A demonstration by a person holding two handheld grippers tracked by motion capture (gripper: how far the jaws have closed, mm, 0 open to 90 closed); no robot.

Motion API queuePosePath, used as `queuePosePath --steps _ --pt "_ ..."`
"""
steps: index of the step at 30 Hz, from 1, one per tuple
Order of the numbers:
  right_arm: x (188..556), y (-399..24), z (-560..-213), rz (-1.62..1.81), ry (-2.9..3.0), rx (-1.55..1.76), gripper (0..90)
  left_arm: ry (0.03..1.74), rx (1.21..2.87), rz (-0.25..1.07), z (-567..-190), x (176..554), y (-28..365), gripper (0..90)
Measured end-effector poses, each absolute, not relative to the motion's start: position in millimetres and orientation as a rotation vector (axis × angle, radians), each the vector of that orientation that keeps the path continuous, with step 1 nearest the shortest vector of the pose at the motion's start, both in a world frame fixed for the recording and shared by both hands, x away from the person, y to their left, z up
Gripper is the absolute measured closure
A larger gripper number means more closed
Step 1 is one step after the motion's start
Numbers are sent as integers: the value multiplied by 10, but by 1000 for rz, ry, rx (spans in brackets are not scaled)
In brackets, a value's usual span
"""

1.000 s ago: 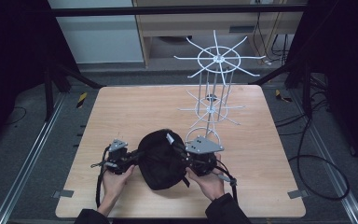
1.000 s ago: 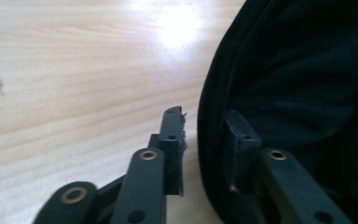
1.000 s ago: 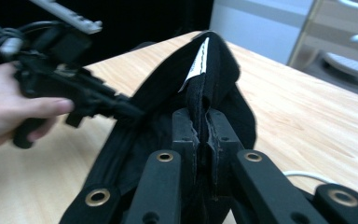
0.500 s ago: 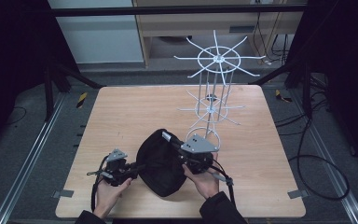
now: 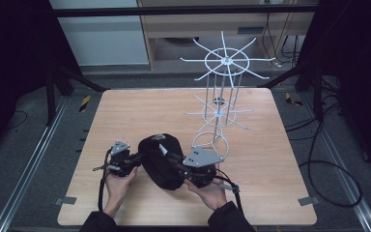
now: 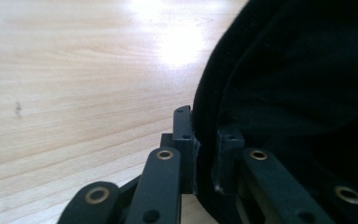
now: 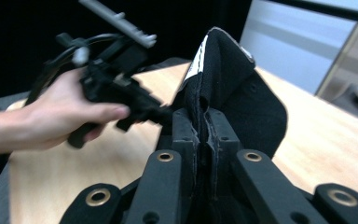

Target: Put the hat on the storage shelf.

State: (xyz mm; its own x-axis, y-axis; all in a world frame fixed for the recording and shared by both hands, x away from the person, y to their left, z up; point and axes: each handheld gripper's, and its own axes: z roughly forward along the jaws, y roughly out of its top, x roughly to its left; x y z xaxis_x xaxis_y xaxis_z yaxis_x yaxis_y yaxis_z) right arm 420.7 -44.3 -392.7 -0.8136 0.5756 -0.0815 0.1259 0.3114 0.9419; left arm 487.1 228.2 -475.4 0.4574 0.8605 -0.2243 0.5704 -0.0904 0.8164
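A: High view: the black cap (image 5: 162, 162) sits on the near part of the counter (image 5: 125, 116), between the two hands, just in front of the white wire rack (image 5: 220, 104).

B: Are both claws on it?

A: The right claw (image 7: 204, 123) is clamped on the cap's edge. The left claw (image 6: 205, 140) has just been closing, and its jaws now pinch the opposite rim.

B: So which step is this?

A: Taking a two-sided hold, I'd judge, before lifting.

B: And next?

A: Probably raise both hands together, keeping the cap spread, and carry it toward a rack prong without tugging the fabric loose.
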Motion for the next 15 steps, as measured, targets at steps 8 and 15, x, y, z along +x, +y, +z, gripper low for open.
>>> queuePosePath --steps 8,15 --pt "4159 -428 -4081 1478 2254 621 839 1241 1796 348 -4824 4936 2307 755" --pt "4097 -451 -4174 1394 2276 624 836 1215 1789 308 -4760 4870 2429 500"
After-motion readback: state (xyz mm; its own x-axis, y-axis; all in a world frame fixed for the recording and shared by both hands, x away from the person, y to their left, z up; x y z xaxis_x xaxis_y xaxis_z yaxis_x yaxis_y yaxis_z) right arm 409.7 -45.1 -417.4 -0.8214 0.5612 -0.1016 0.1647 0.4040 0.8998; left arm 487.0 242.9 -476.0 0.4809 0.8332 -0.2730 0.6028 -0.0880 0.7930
